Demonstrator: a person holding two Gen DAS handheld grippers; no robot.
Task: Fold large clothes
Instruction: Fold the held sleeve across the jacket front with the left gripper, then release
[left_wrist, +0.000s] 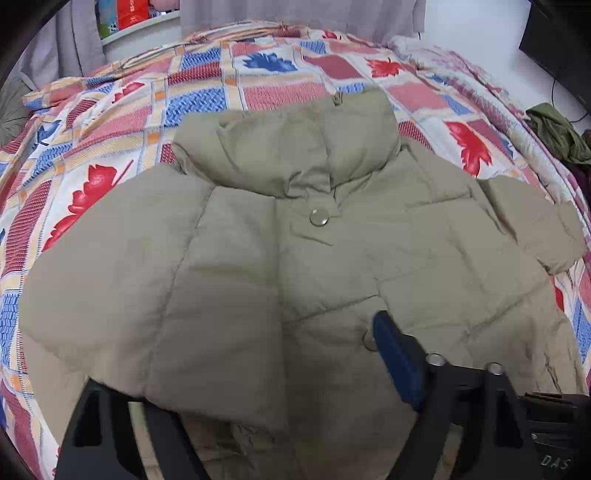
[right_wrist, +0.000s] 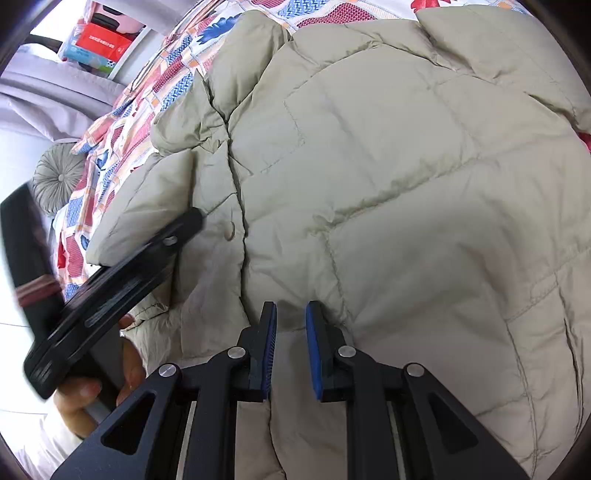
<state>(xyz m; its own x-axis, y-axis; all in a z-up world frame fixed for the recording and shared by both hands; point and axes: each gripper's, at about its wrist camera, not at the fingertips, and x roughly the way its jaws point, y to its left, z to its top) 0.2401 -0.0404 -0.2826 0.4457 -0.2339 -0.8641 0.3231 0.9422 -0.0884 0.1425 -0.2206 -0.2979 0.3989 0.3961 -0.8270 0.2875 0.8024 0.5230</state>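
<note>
A khaki puffer jacket (left_wrist: 332, 258) lies front up on a bed, collar at the far end and snap buttons (left_wrist: 318, 217) down its middle. One sleeve (left_wrist: 155, 280) is folded in over the chest. My left gripper (left_wrist: 291, 343) stands wide open above the lower front. Its right finger (left_wrist: 397, 358) shows its blue pad, and the sleeve cloth hides the other finger. In the right wrist view the left gripper (right_wrist: 188, 225) appears edge-on beside the jacket (right_wrist: 406, 203). My right gripper (right_wrist: 291, 332) is at the jacket's hem, its blue pads close together with a fold of hem cloth between them.
The bed carries a patchwork quilt (left_wrist: 122, 122) with red and blue leaves. Grey curtains (left_wrist: 74, 40) and a shelf with a red box (right_wrist: 105, 42) stand behind. A round grey cushion (right_wrist: 57, 181), a dark green garment (left_wrist: 557, 133) and a person's hand (right_wrist: 85, 391) are nearby.
</note>
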